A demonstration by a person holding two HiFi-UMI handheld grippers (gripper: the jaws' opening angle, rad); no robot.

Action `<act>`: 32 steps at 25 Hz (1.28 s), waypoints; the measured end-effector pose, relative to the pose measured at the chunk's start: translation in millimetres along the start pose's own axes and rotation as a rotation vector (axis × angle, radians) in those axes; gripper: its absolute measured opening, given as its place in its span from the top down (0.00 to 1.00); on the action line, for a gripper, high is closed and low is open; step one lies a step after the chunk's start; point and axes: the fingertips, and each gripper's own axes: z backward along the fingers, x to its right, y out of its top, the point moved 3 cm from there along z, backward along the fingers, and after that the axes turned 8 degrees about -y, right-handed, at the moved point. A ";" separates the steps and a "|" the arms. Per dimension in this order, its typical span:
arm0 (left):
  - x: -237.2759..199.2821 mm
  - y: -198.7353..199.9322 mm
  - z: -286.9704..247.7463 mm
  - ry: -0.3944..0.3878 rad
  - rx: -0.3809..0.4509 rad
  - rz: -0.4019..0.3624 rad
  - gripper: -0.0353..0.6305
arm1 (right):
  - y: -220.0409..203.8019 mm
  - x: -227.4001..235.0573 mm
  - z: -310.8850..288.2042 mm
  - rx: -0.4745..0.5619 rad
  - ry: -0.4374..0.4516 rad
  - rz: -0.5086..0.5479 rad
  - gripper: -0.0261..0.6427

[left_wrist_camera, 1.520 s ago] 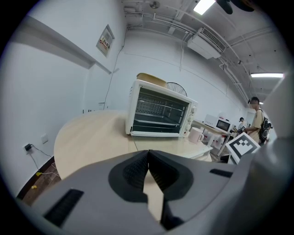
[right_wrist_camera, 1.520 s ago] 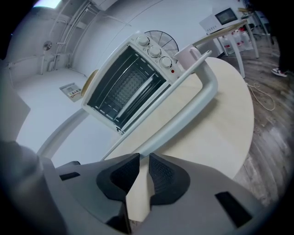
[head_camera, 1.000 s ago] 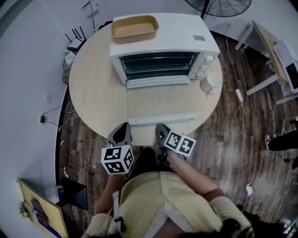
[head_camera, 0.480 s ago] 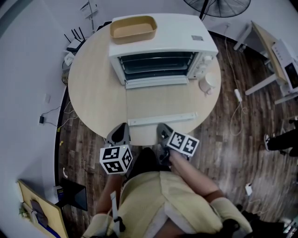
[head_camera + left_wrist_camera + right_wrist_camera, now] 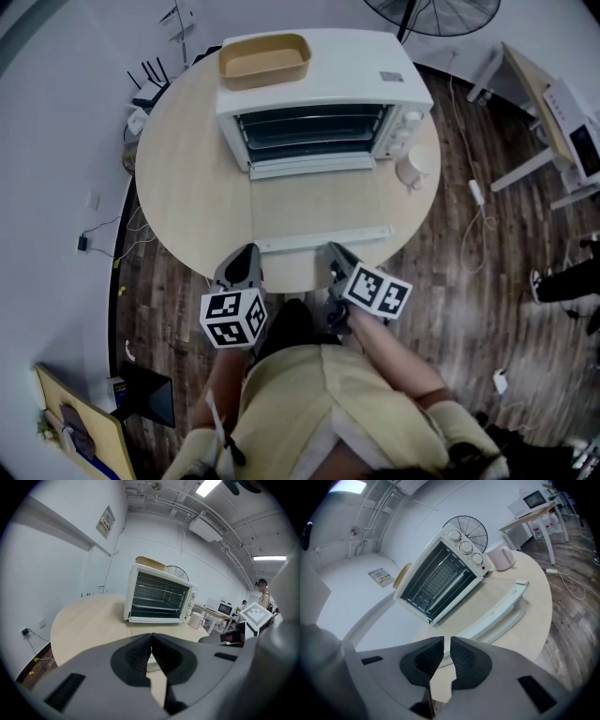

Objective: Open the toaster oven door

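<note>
Sitting on a round table at the upper centre of the head view, the oven has its door dropped flat, pointing toward the bottom of the frame. A tan tray rests on the oven's top, and a mug stands just right of it. Both grippers hover at the table's lower edge, near the door's handle. The left gripper has its jaws pressed together, empty. The right gripper has its jaws slightly apart, with nothing between them.
</note>
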 end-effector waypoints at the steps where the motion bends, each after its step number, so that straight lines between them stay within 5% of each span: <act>1: 0.7 0.8 -0.2 -0.002 0.001 -0.003 0.94 | 3.5 -1.4 2.6 0.013 -0.002 0.023 0.90; 13: 6.3 7.4 1.4 -0.015 0.015 -0.011 0.94 | 38.4 -7.9 22.9 0.137 -0.032 0.263 0.92; 32: 6.5 1.6 -1.5 -0.015 0.000 0.010 0.94 | 50.8 -9.4 37.2 0.175 -0.017 0.403 0.96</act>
